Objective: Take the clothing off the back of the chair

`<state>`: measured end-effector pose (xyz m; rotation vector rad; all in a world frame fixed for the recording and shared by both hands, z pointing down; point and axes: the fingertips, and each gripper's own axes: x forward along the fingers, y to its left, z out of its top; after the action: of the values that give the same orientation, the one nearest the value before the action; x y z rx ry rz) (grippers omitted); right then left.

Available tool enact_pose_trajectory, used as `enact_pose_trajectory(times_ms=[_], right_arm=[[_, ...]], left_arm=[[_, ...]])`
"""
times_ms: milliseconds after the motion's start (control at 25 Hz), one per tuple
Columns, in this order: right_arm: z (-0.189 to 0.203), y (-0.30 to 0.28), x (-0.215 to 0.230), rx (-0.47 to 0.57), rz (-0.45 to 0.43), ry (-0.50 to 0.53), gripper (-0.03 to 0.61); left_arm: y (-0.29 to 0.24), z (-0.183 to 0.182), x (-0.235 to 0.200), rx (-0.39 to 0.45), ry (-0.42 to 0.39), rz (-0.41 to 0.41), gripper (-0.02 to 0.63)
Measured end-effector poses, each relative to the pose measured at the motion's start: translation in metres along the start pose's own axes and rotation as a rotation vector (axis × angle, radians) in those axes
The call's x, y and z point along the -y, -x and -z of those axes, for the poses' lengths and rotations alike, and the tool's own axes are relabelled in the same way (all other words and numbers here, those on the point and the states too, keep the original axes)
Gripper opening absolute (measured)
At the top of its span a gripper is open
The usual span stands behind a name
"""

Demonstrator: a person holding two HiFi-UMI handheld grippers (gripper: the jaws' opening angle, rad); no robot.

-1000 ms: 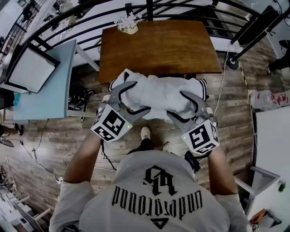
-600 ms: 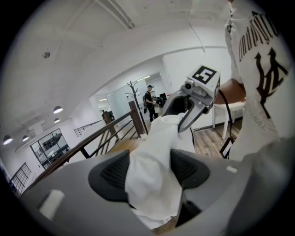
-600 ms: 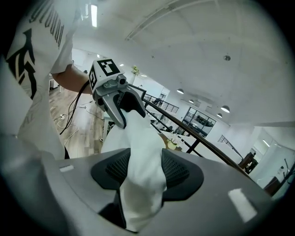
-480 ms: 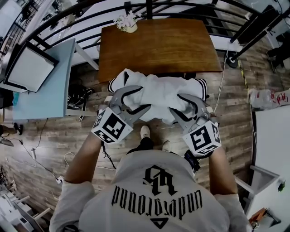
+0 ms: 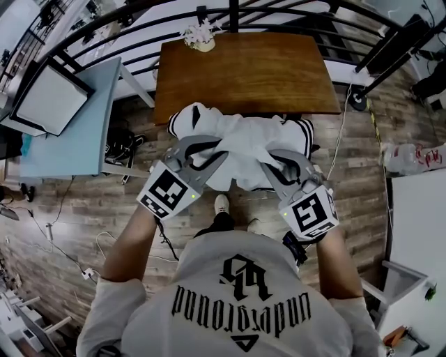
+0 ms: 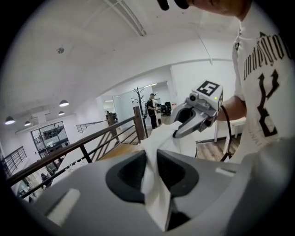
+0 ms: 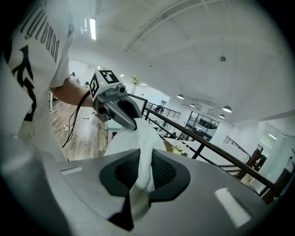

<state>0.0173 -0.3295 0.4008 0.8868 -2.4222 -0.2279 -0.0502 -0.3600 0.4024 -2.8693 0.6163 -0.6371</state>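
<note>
White clothing (image 5: 240,136) with black-striped cuffs lies bunched over the chair back, which it hides. In the head view my left gripper (image 5: 212,155) bites into its left part and my right gripper (image 5: 273,159) into its right part. Both pairs of jaws are closing, with cloth pinched between them. In the left gripper view a fold of the white clothing (image 6: 154,184) is squeezed between the dark pads (image 6: 131,173), and the right gripper (image 6: 196,115) shows beyond. In the right gripper view the clothing (image 7: 140,177) runs through the jaws toward the left gripper (image 7: 113,99).
A brown wooden table (image 5: 244,70) stands just beyond the chair, with a small flower pot (image 5: 200,38) at its far edge. A black railing (image 5: 230,14) runs behind it. A light blue desk (image 5: 77,118) is at the left, a white cabinet (image 5: 418,230) at the right. Cables lie on the floor.
Both grippers went from wide open around the clothing to pinching it. The cloth has bunched up and risen a little toward me between them.
</note>
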Motion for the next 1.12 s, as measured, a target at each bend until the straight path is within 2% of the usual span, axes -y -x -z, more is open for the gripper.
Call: enact_pose_trajectory(times_ms=[480, 1120], right_arm=[[-0.015, 0.048, -0.017, 0.078, -0.018, 0.048, 0.044], [-0.022, 0.131, -0.053, 0.197, -0.112, 0.071, 0.044]], left_arm=[[0.020, -0.032, 0.041, 0.052, 0.010, -0.056, 0.098], [0.047, -0.074, 0.125, 0.055, 0.020, -0.177, 0.098]])
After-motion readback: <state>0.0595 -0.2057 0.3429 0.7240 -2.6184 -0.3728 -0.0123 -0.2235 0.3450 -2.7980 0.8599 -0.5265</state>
